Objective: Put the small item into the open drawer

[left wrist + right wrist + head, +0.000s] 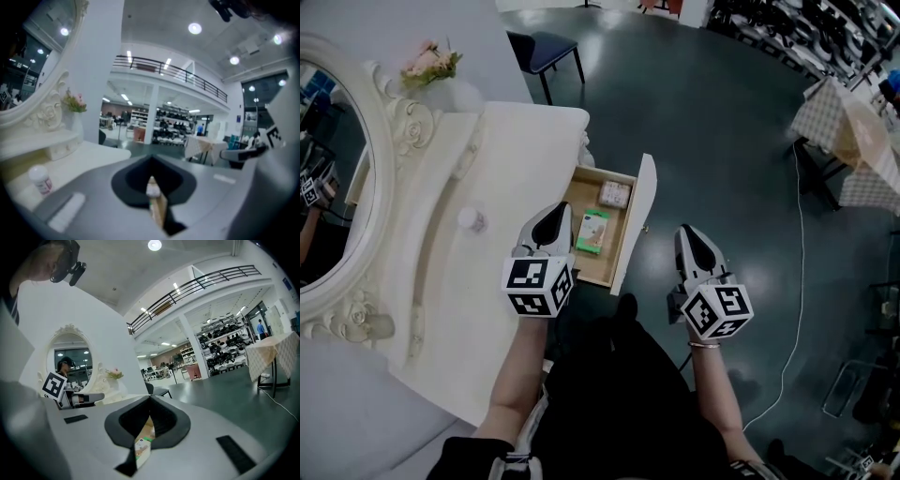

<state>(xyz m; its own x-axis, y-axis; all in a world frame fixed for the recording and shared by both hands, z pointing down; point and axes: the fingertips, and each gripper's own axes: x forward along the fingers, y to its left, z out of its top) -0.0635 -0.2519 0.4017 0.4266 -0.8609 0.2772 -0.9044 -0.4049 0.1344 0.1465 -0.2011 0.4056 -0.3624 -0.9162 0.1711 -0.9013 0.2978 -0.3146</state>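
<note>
Left gripper (556,214) shut, empty, over desk (459,309) right edge. Right gripper (688,231) shut, empty, past drawer (633,225) front. Green box (592,232) already in drawer, just right of left tip, long axis along drawer. 1 jar (472,219) on desk, nearer left gripper.

No word or number is legible anywhere. The green packet (592,232) and the pale packet (615,194) in the drawer (598,269) carry print too small to read.
</note>
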